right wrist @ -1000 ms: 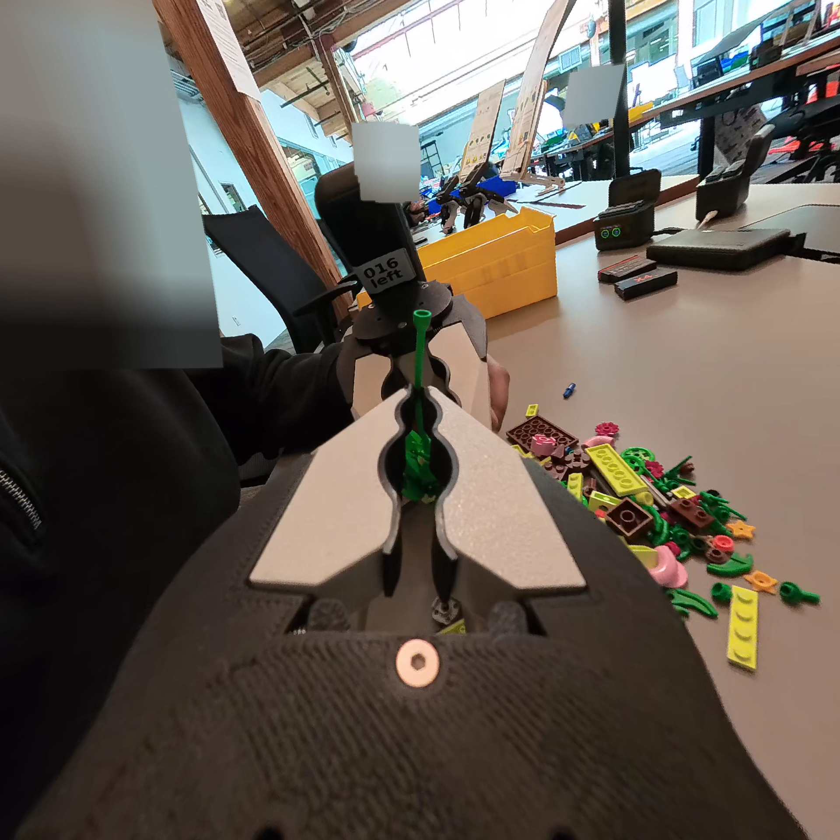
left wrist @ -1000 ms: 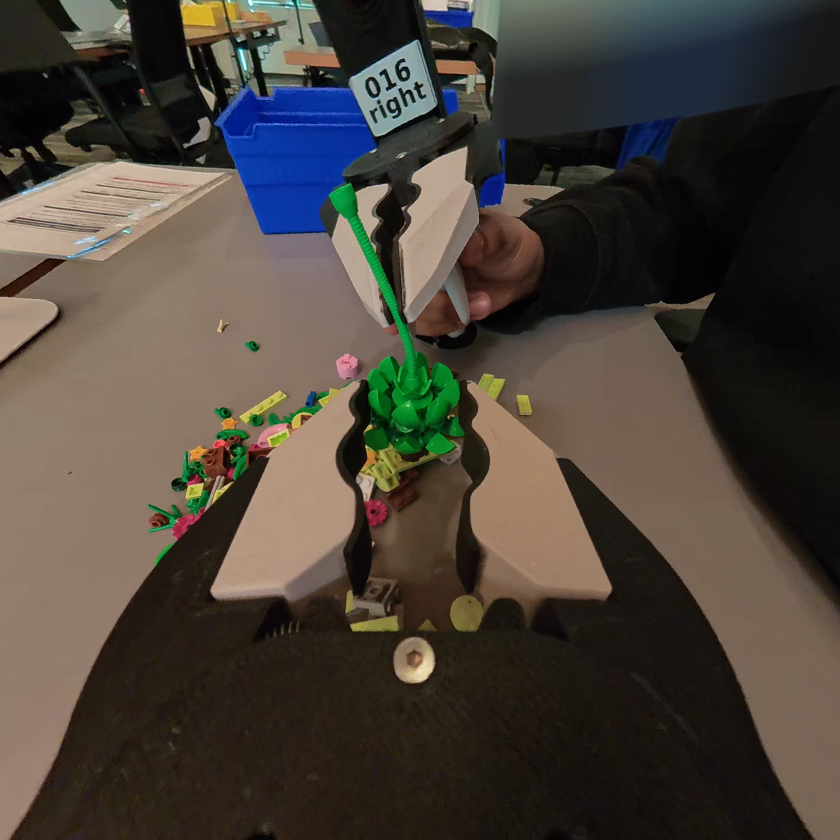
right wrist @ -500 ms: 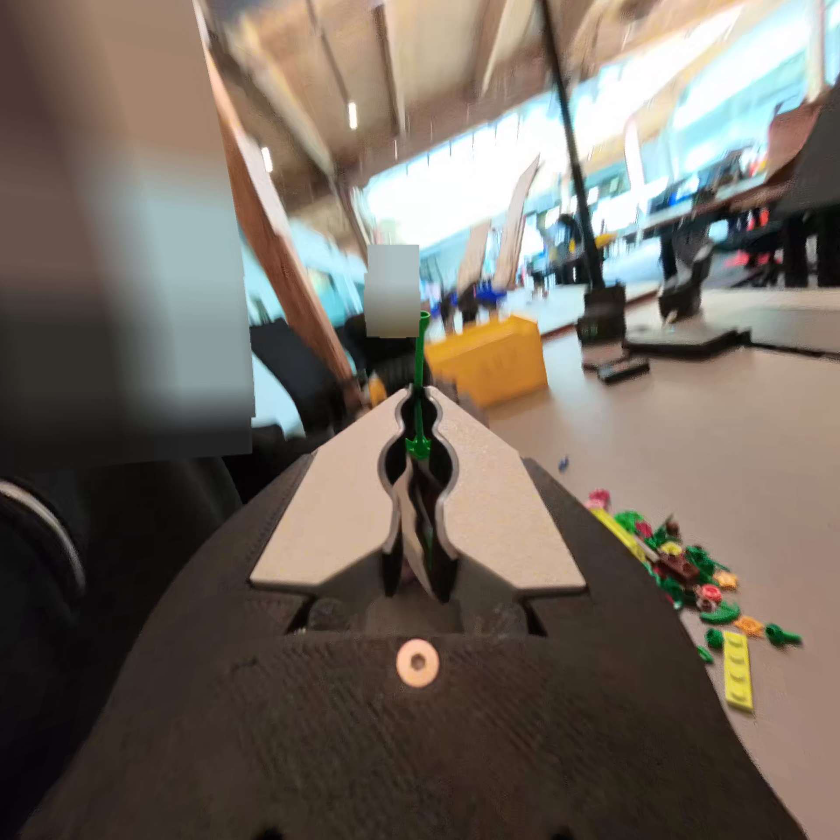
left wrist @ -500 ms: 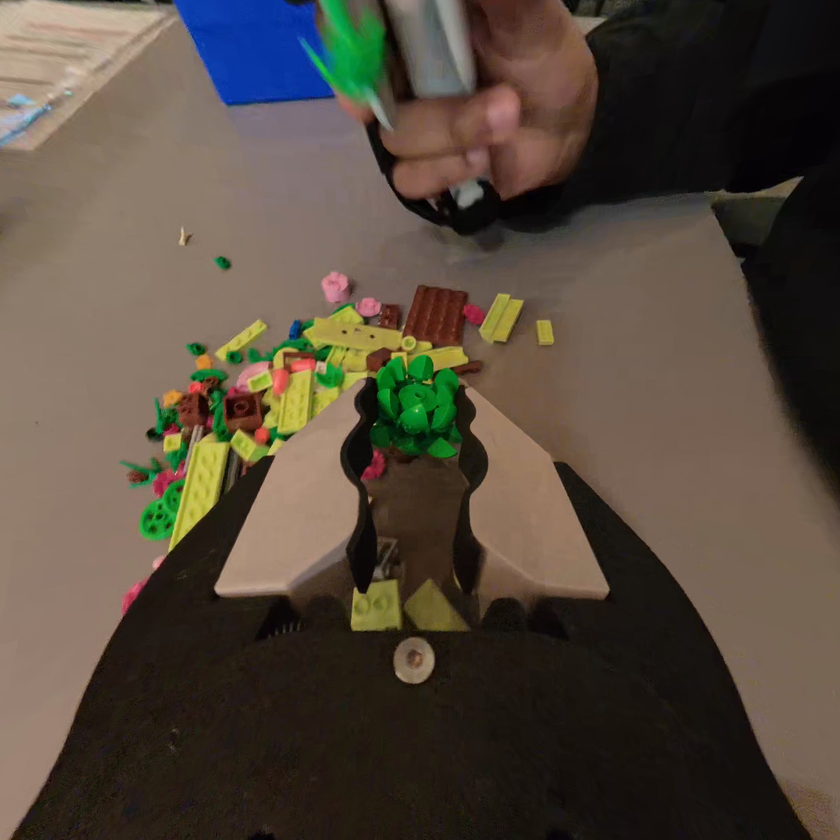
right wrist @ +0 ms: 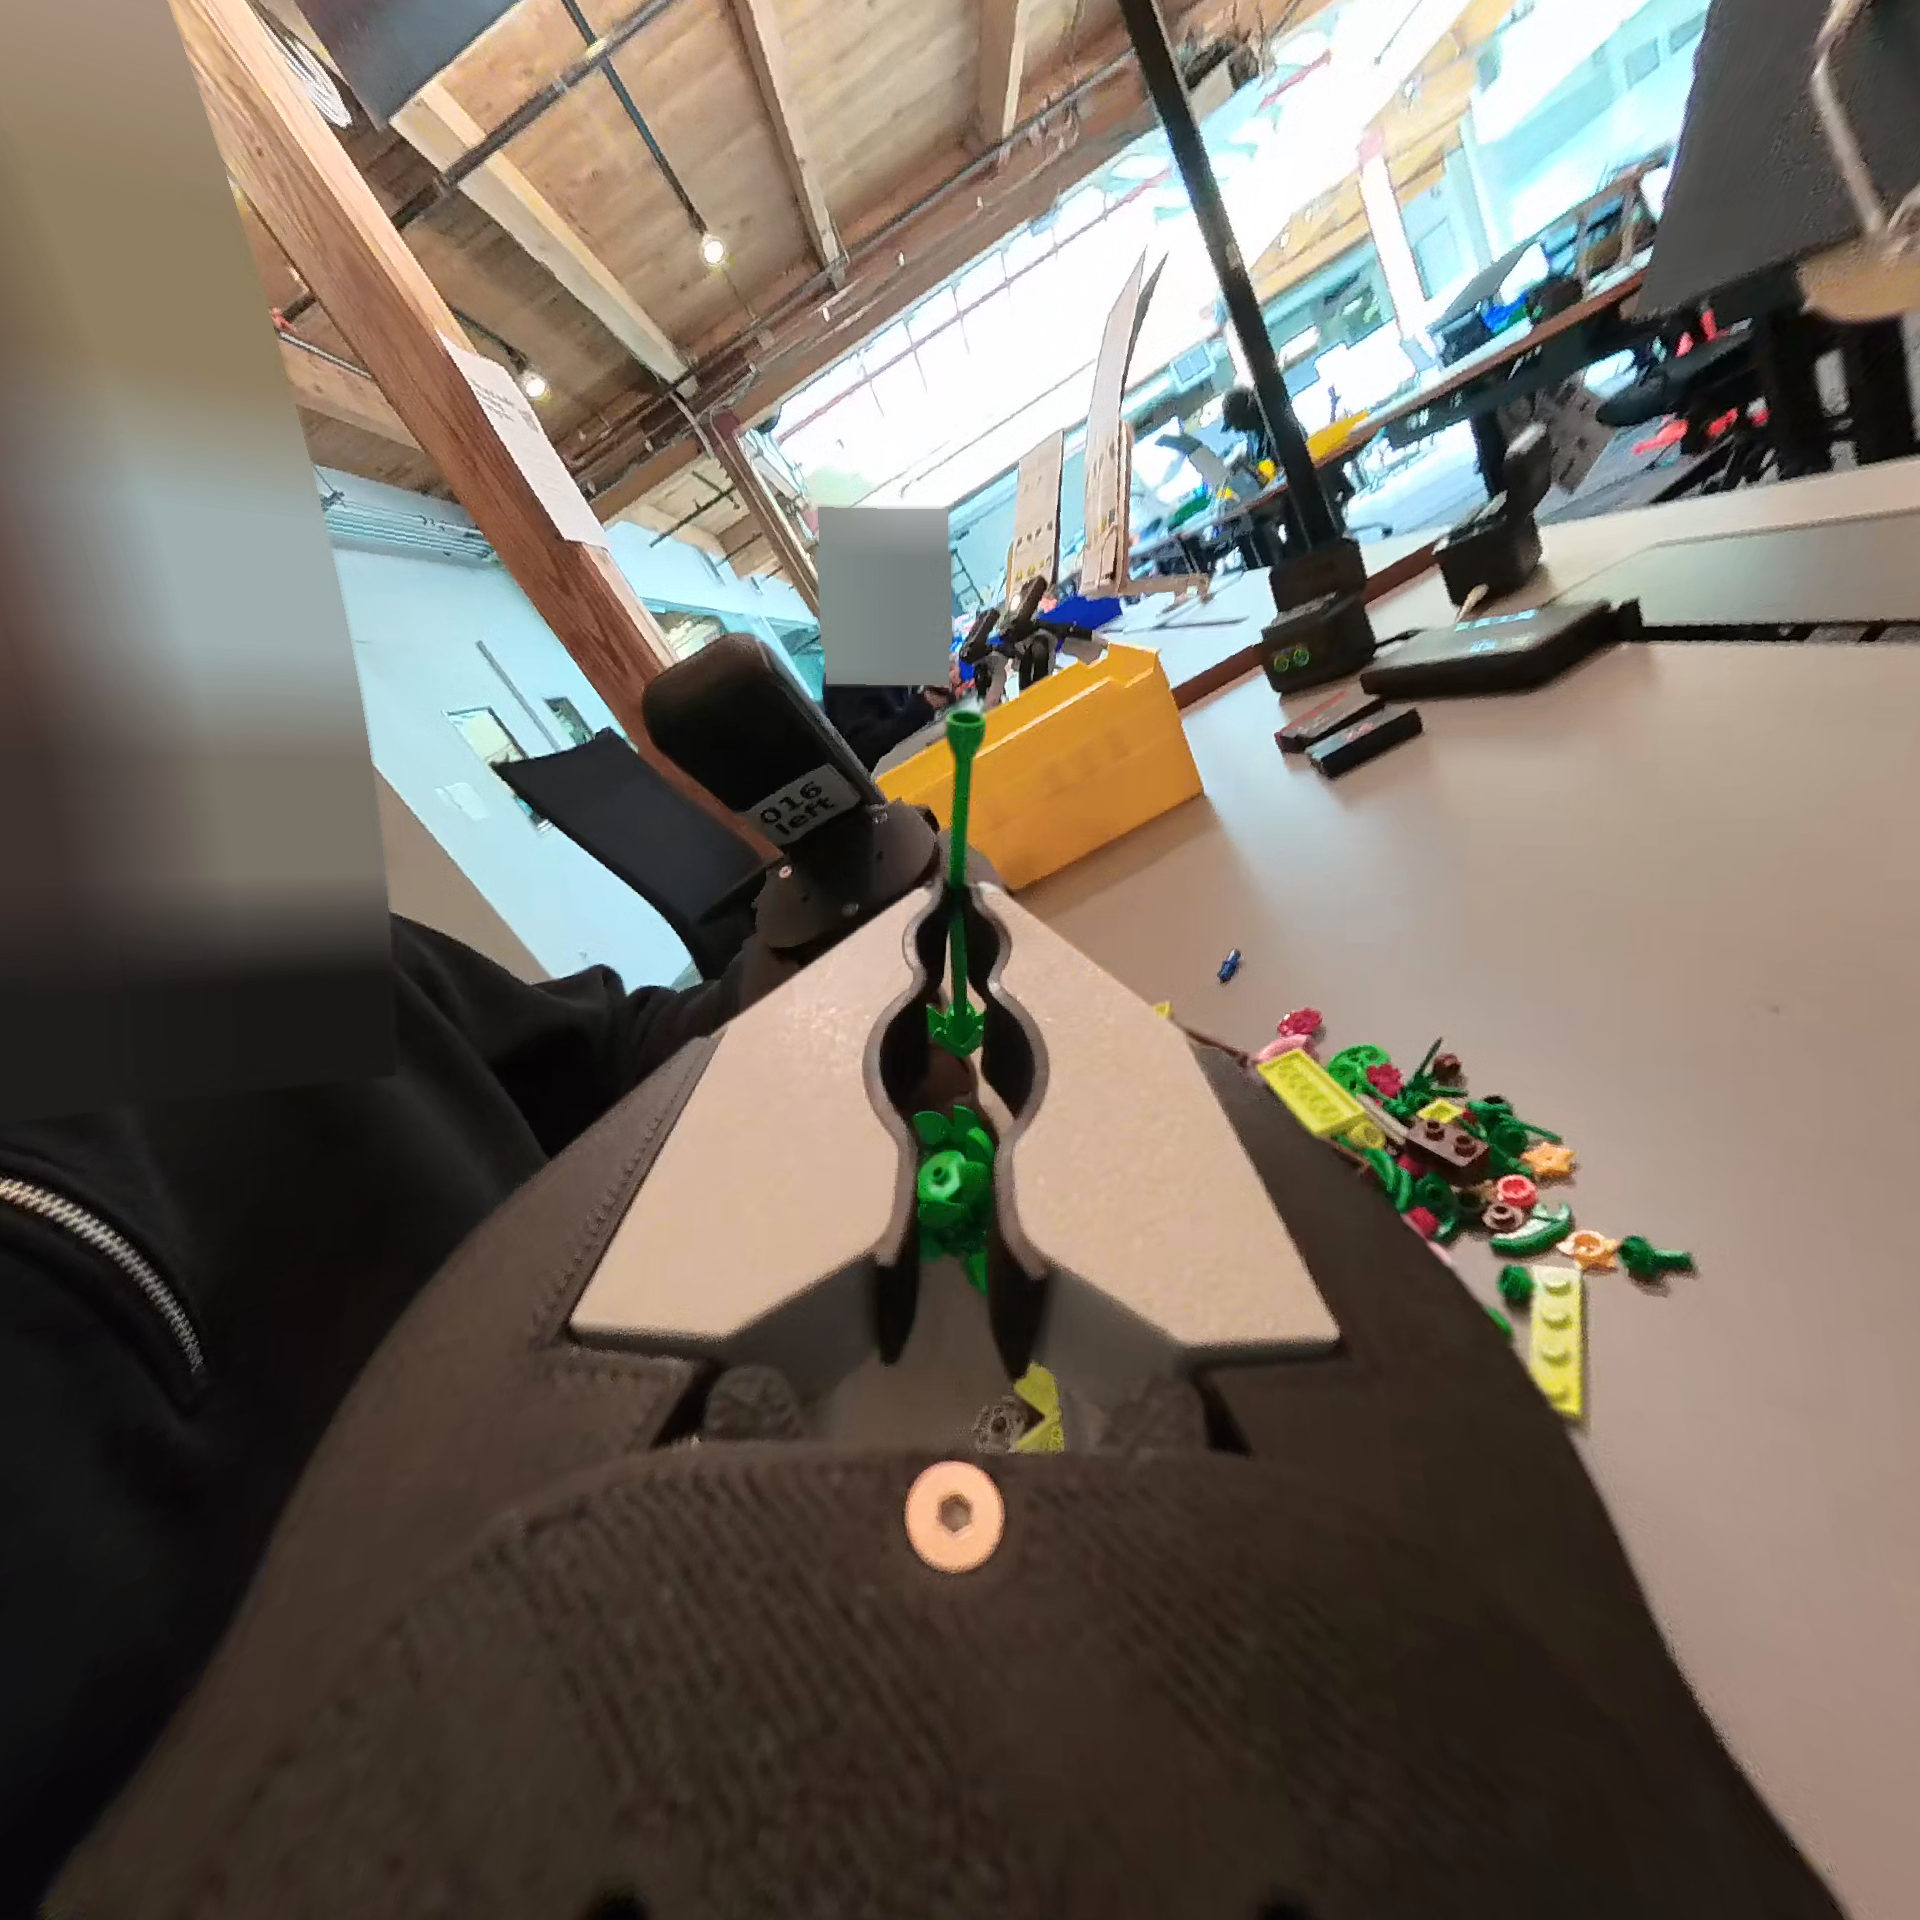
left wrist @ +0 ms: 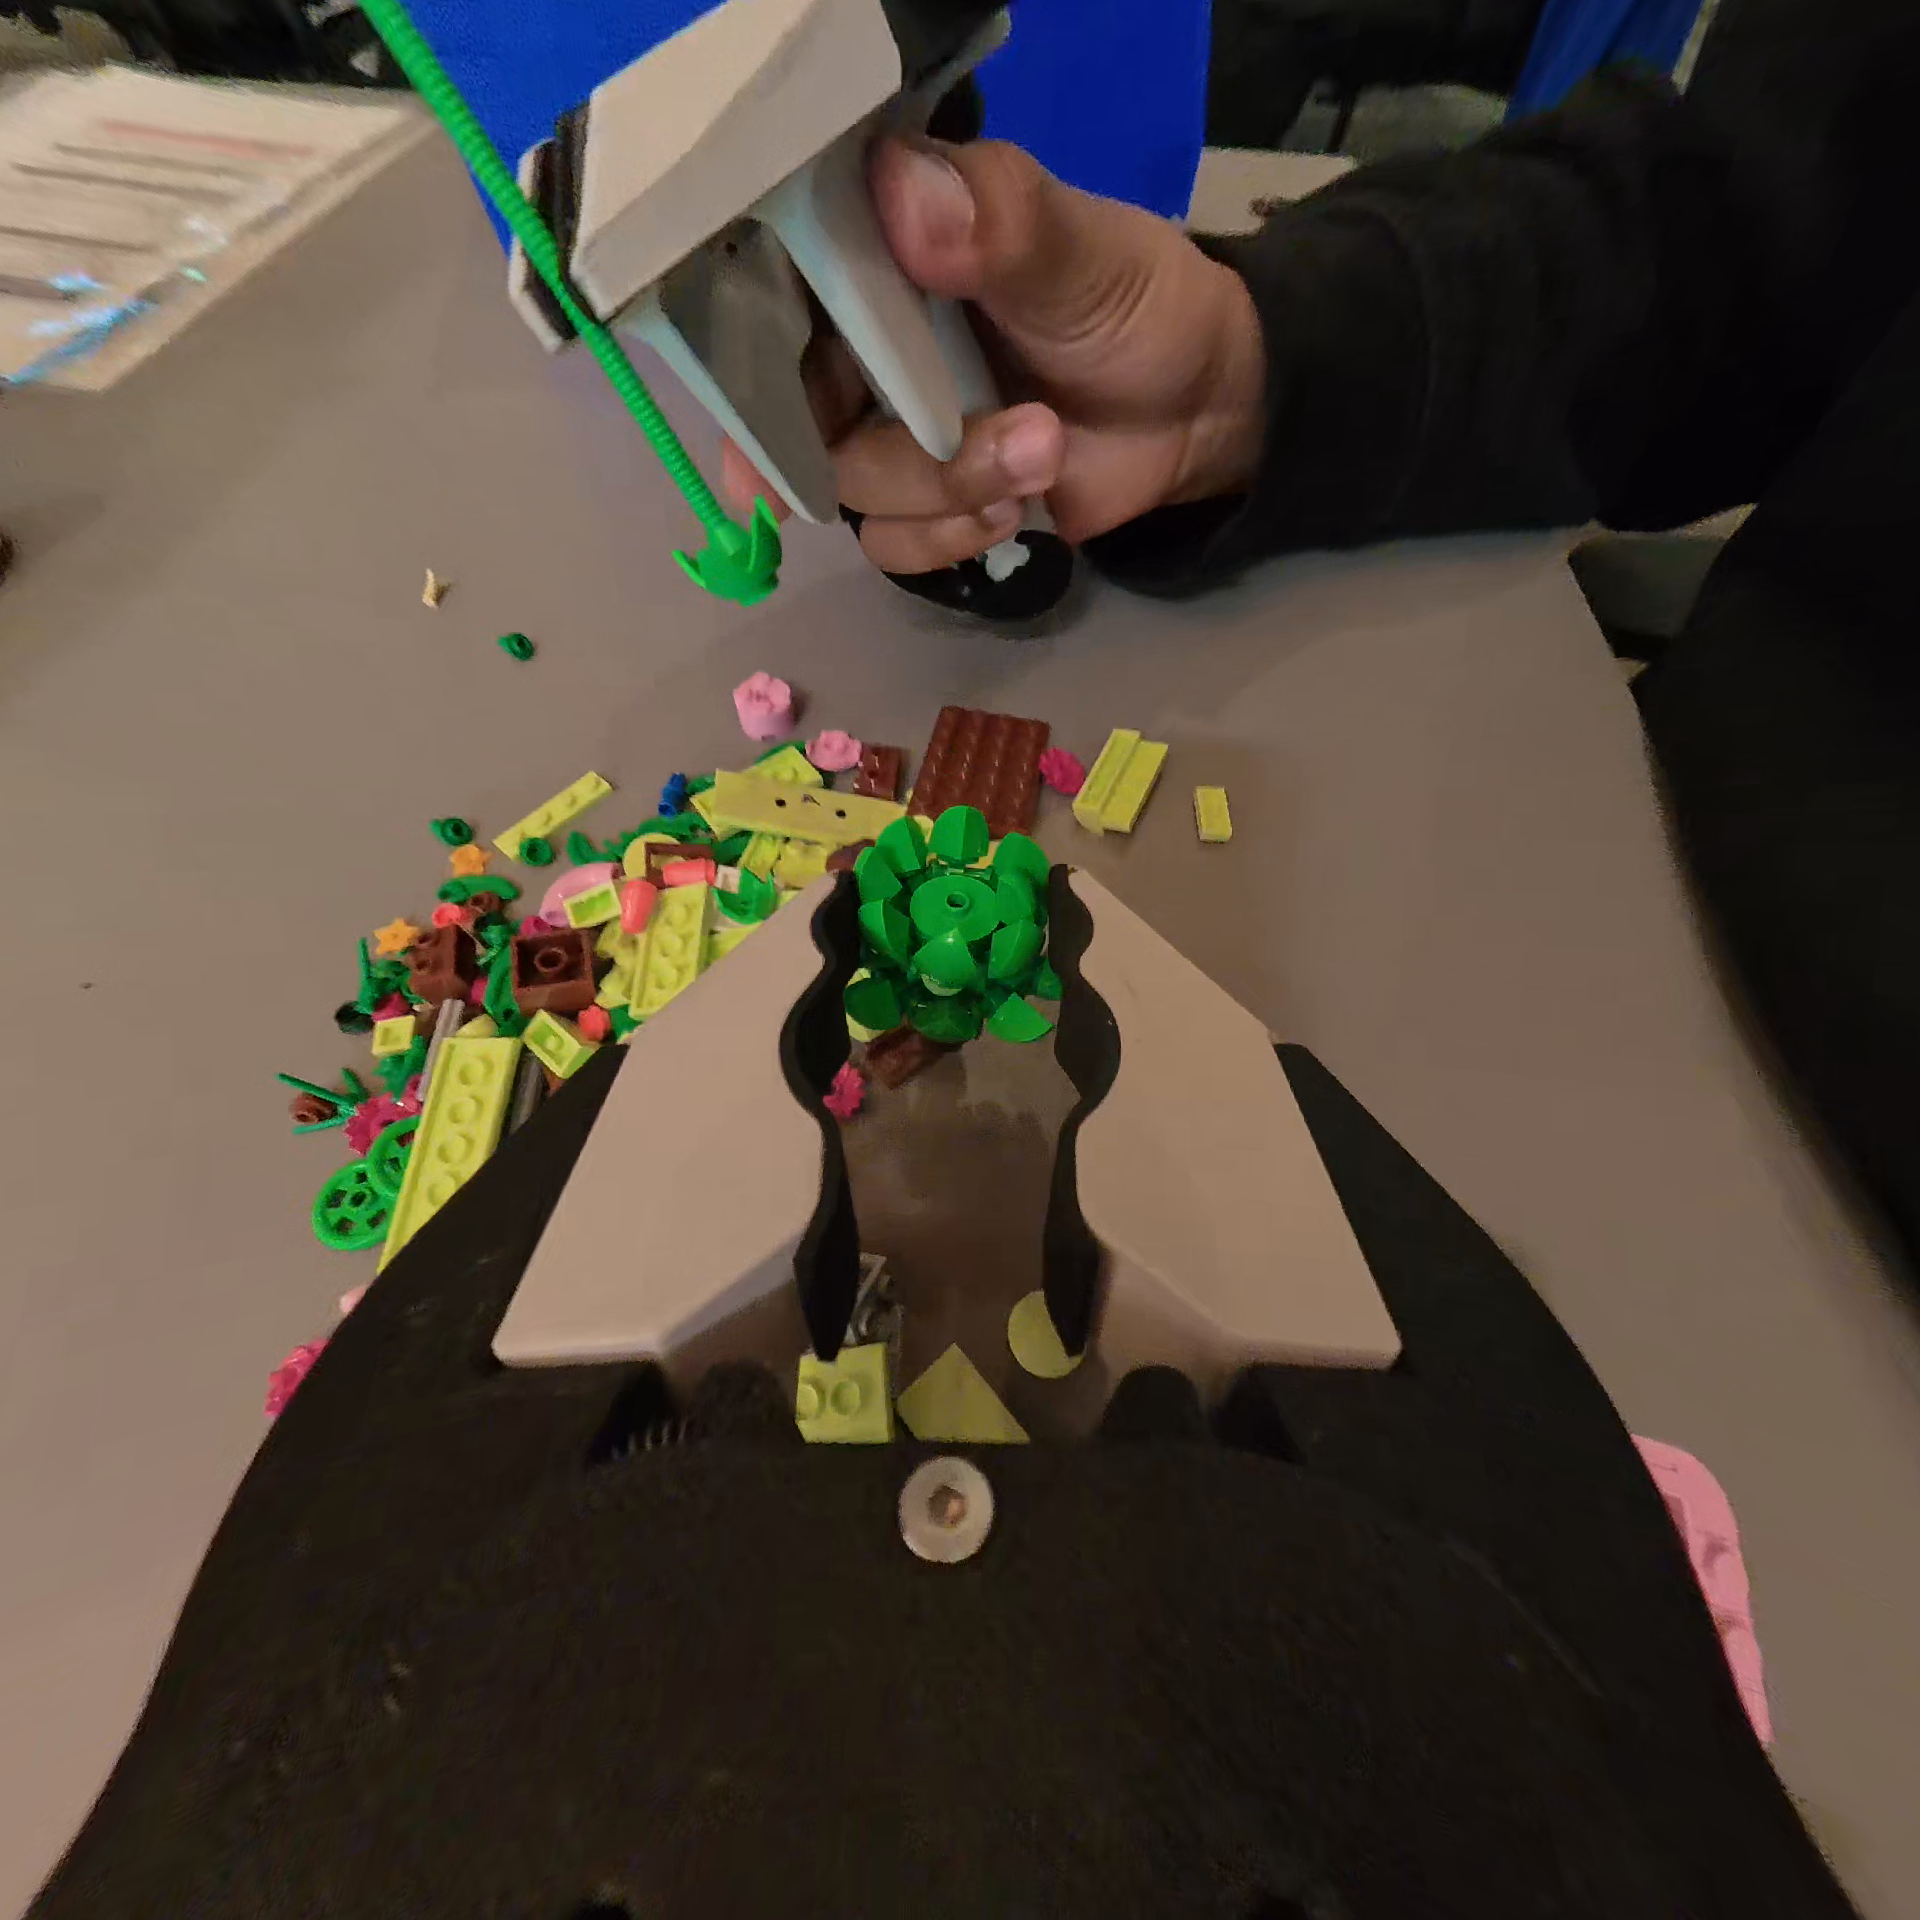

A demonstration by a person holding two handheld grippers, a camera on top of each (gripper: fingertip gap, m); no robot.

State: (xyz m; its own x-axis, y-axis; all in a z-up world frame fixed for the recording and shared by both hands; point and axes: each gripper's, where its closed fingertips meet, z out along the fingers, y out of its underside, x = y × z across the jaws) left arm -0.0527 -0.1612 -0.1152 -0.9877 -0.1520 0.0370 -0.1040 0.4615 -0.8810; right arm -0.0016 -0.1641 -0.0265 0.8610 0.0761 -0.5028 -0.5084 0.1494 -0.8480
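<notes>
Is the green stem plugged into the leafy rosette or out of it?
Out: the green stem hangs in the right claw, above the leafy rosette.

The left tool (left wrist: 951,935) is hiding the lower part of the green leafy cluster (left wrist: 948,940) between its fingers, and whether they are pressing it is not showing. Just left of the cluster, the tool's body is covering the near side of the pile of small bricks (left wrist: 540,966). A pink piece (left wrist: 1704,1558) is peeking from behind the body, right of the cluster, mostly hidden. Above the cluster, the picture's top edge is cutting off the green stem (left wrist: 582,301) and the right tool (left wrist: 566,286), so its fingertips are not showing there. The papers (left wrist: 135,208) far left of the cluster are blurring, running off the edge.
</notes>
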